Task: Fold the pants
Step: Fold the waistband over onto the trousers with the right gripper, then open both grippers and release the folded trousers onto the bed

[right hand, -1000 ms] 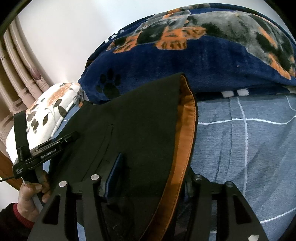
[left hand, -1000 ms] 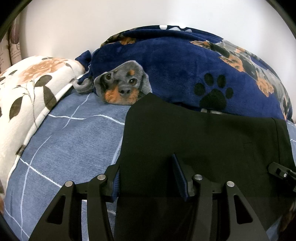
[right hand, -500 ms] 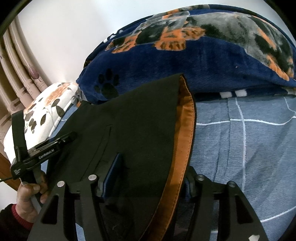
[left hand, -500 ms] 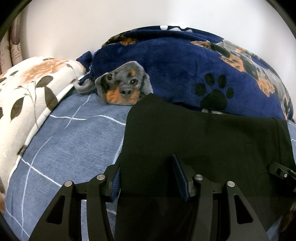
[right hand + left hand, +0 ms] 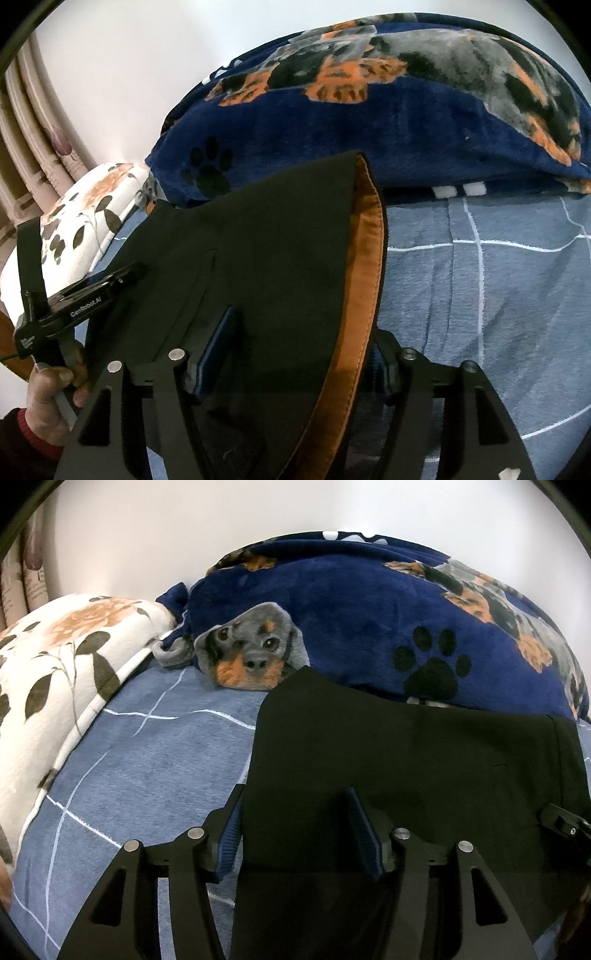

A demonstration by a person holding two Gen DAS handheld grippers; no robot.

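Note:
Black pants lie flat on the blue checked bed sheet, their far edge against a navy dog-print blanket. My left gripper straddles the left edge of the pants. One pad lies beside the cloth, the other on top of it, and the jaws are opening. In the right wrist view an orange-lined edge of the pants runs up between the fingers of my right gripper. Its jaws are opening too, and the right finger is partly hidden under the cloth.
A white floral quilt is heaped at the left of the bed. A curtain hangs beyond it by the white wall. A person's hand holds the left gripper's handle at the left of the right wrist view.
Both pairs of jaws have spread a little wider around the cloth. The pants and both hands have stayed where they were.

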